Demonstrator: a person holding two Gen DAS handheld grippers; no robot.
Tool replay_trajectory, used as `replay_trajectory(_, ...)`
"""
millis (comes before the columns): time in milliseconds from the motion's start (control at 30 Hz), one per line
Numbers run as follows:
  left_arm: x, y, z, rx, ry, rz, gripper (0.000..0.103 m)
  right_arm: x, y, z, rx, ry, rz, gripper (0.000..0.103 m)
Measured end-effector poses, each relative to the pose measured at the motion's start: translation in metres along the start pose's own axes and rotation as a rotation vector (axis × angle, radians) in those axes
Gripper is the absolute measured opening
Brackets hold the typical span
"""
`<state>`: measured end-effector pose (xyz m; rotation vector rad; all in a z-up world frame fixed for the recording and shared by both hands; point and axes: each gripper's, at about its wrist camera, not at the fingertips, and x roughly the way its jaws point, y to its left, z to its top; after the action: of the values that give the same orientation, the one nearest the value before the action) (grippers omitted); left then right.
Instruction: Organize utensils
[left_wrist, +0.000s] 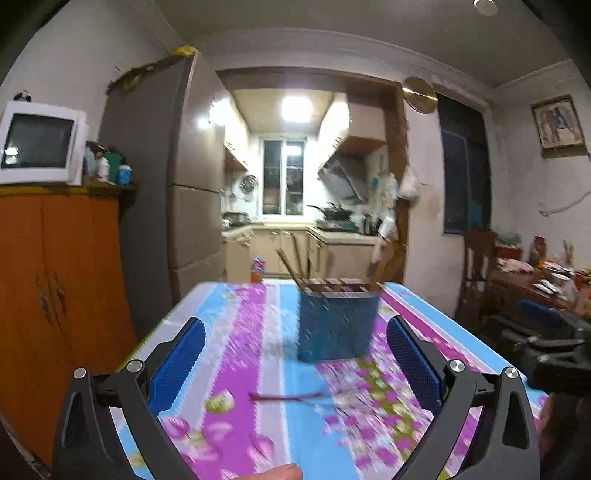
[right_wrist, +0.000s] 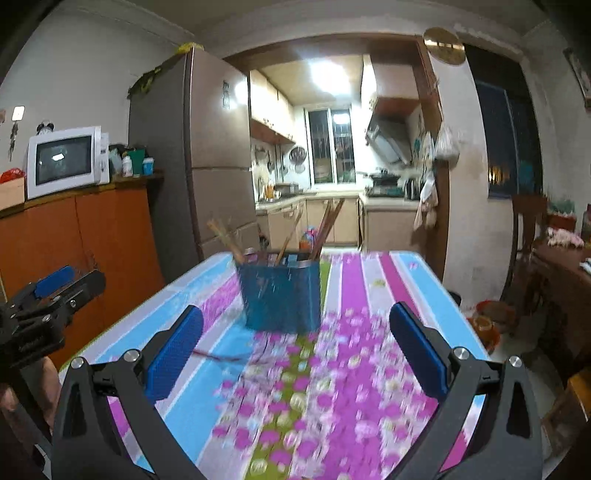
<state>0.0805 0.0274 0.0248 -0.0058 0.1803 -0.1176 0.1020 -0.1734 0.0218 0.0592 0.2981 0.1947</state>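
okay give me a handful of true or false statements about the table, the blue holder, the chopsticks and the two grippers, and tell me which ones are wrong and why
1. The blue holder stands upright on the table. True.
2. The holder is empty. False: chopsticks stick up out of it.
3. A loose chopstick lies flat on the tablecloth, nearer the cameras than the holder. True.
4. The left gripper is clamped on the holder. False: its jaws stand wide open with nothing between the pads.
5. The right gripper is open and holds nothing. True.
6. The table has a plain white cover. False: it is striped pink and blue with a flower print.
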Motion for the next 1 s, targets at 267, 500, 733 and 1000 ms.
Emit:
replay_trajectory(267, -0.022, -0.008, -0.024, 0.009, 0.016, -0.008, 0.098, -0.022, 0.003, -0.029, 0.022, 0.016, 0.0, 0.098)
replay_trajectory(500, -0.043, -0.011, -0.034, 0.012, 0.015, -0.009, 0.098, -0.055, 0.01, -0.033, -0.006, -0.048, -0.026, 0.097)
replay_trajectory(733, -0.064, -0.018, -0.039, 0.031, 0.004, -0.013, 0.098, -0.084, 0.021, -0.037, -0.049, -0.105, -0.061, 0.097)
replay_trajectory(1000, -0.084, -0.02, -0.04, 0.039, -0.028, 0.006, 0.098, -0.104, 0.02, -0.041, -0.055, -0.139, -0.078, 0.097)
